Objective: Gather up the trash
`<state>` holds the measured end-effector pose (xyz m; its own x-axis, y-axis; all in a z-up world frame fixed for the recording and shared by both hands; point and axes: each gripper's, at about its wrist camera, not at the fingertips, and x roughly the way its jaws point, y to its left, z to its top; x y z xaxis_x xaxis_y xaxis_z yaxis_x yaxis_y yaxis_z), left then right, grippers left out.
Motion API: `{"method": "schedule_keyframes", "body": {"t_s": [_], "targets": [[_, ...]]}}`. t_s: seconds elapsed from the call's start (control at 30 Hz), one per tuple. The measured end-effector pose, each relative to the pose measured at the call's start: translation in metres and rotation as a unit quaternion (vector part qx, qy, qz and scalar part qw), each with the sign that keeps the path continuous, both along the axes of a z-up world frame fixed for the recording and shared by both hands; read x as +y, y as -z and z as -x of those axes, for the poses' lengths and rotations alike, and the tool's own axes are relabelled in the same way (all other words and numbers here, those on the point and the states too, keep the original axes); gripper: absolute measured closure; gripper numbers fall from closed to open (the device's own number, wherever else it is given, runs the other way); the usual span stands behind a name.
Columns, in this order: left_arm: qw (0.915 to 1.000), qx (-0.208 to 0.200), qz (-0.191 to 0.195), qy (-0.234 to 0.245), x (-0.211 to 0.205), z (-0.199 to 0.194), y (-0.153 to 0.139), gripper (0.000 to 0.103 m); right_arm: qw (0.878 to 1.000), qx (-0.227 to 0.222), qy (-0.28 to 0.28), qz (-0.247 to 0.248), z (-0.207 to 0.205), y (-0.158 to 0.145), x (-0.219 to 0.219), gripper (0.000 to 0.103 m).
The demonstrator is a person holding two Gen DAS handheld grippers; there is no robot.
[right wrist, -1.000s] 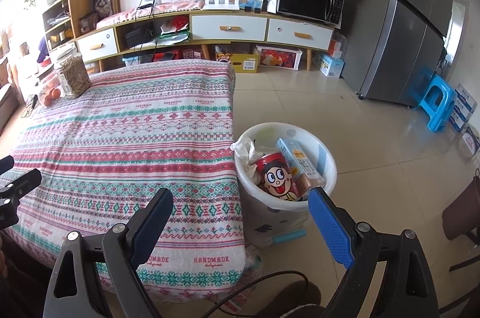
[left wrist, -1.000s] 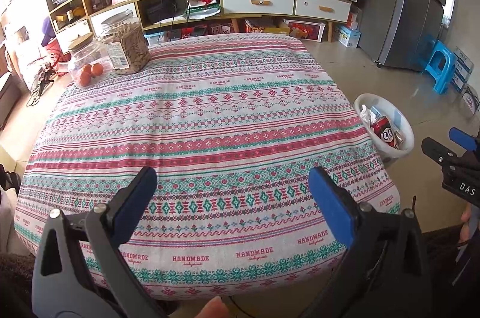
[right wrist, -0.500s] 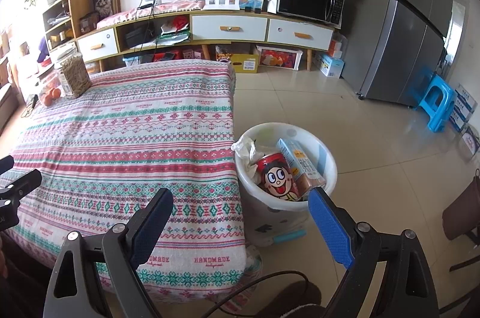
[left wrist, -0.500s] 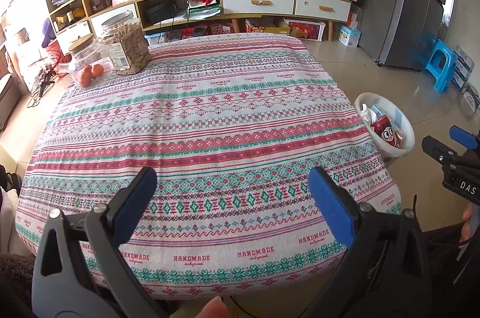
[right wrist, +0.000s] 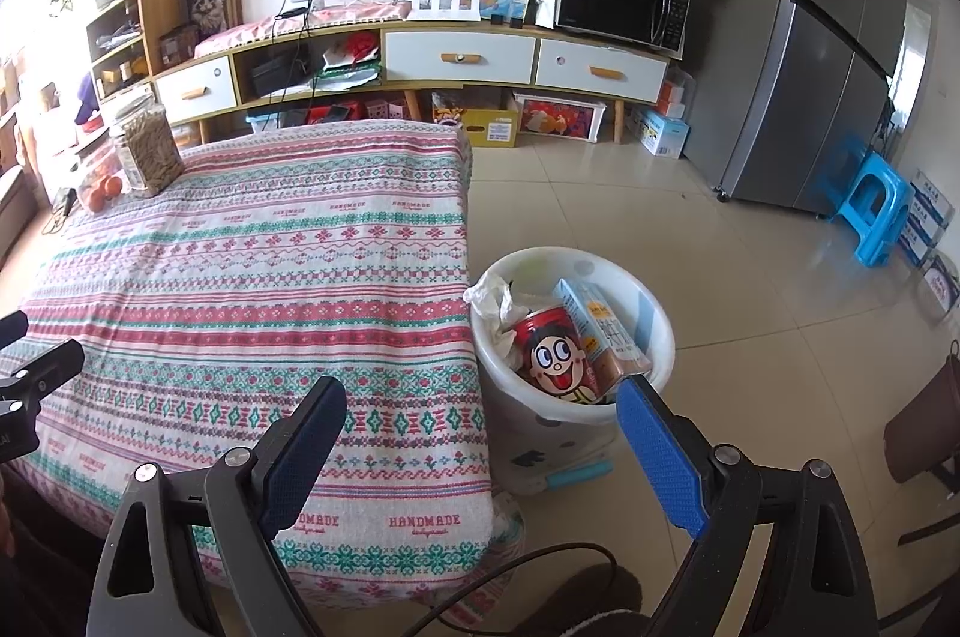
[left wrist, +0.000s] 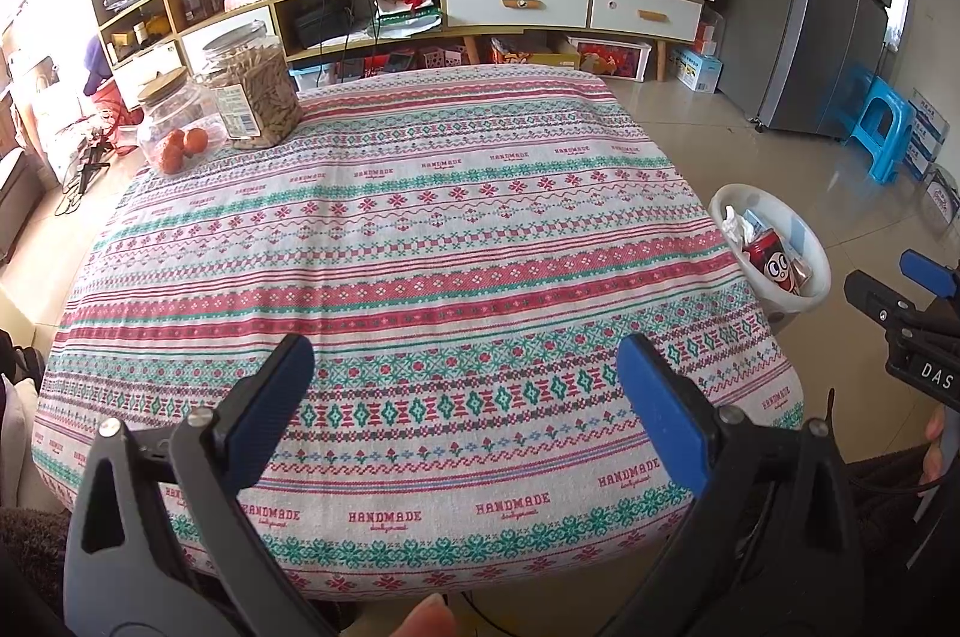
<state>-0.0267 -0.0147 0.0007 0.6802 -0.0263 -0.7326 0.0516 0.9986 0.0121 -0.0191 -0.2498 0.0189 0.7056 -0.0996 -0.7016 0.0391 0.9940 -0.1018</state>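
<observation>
Both pairs of jaws are standing wide apart with nothing between them: the left gripper (left wrist: 462,385) is hovering over the near edge of the table (left wrist: 420,241), and the right gripper (right wrist: 480,433) is hanging off the table's near right corner, pointing toward the bin (right wrist: 654,337) on the floor just beside the table. The bin is already holding a red can (right wrist: 555,358), a carton (right wrist: 600,325) and crumpled tissue (right wrist: 492,304). On the table only two jars (left wrist: 252,96) are sitting, at its far left corner, and no loose trash is showing on the cloth. Judging by this, the collecting step is looking finished or nearly so; the next move is probably calling for a check around the table for anything left, since nothing is waiting to be gripped
</observation>
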Motion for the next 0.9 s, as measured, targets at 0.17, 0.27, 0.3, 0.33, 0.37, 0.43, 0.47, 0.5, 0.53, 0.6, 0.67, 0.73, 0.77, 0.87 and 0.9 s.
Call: {"method": "schedule_keyframes", "body": {"t_s": [0.17,0.27,0.3,0.33,0.37,0.43,0.47,0.5,0.53,0.6,0.67,0.73,0.77,0.87,0.9], "targets": [[1.0000,0.000,0.000,-0.001,0.0001,0.0005,0.0001,0.002,1.000,0.000,0.001,-0.001,0.0002,-0.0002,-0.0003,0.010],[1.0000,0.000,0.001,-0.001,0.0007,0.0008,0.0001,0.002,1.000,0.000,0.002,0.000,0.0001,-0.0002,-0.0003,0.010],[1.0000,0.000,0.001,-0.001,0.0008,0.0008,0.0002,0.002,1.000,0.000,0.002,0.000,0.0000,-0.0002,-0.0003,0.010],[1.0000,0.000,0.001,-0.001,0.0010,0.0008,0.0001,0.002,1.000,0.000,0.002,0.000,0.0001,-0.0003,-0.0003,0.010],[1.0000,0.000,0.001,-0.001,0.0008,0.0007,0.0001,0.002,1.000,0.000,0.002,0.000,0.0001,-0.0003,-0.0002,0.010],[1.0000,0.000,0.001,-0.001,0.0012,0.0014,0.0003,0.002,1.000,-0.001,0.001,0.000,0.0001,-0.0001,-0.0002,0.010],[1.0000,0.000,0.001,-0.001,0.0011,0.0015,0.0003,0.002,1.000,-0.001,0.001,0.000,0.0001,-0.0001,-0.0002,0.010],[1.0000,0.000,0.001,-0.001,0.0013,0.0016,0.0002,0.002,1.000,-0.001,0.001,0.000,0.0001,-0.0001,0.0000,0.010],[1.0000,0.000,0.001,-0.001,0.0013,0.0015,0.0003,0.002,1.000,-0.001,0.001,0.000,0.0001,-0.0001,0.0000,0.010],[1.0000,0.000,0.001,-0.001,0.0011,0.0015,0.0002,0.002,1.000,-0.001,0.001,0.000,0.0001,-0.0001,0.0002,0.010],[1.0000,0.000,0.002,-0.001,0.0011,0.0013,0.0002,0.002,1.000,-0.001,0.001,0.001,0.0002,-0.0001,0.0004,0.010],[1.0000,0.000,0.001,-0.001,0.0014,0.0011,0.0002,0.002,1.000,-0.002,0.002,-0.001,0.0006,-0.0004,0.0003,0.010],[1.0000,-0.001,0.001,-0.002,0.0014,0.0015,0.0003,0.002,1.000,-0.003,0.001,-0.001,0.0006,-0.0010,-0.0001,0.010],[1.0000,-0.001,0.003,-0.005,0.0018,0.0029,0.0001,0.002,1.000,-0.005,0.001,0.000,0.0007,-0.0020,-0.0011,0.010],[1.0000,-0.002,0.003,-0.005,0.0016,0.0034,0.0001,0.002,1.000,-0.006,0.000,0.000,0.0008,-0.0021,-0.0013,0.010]]}}
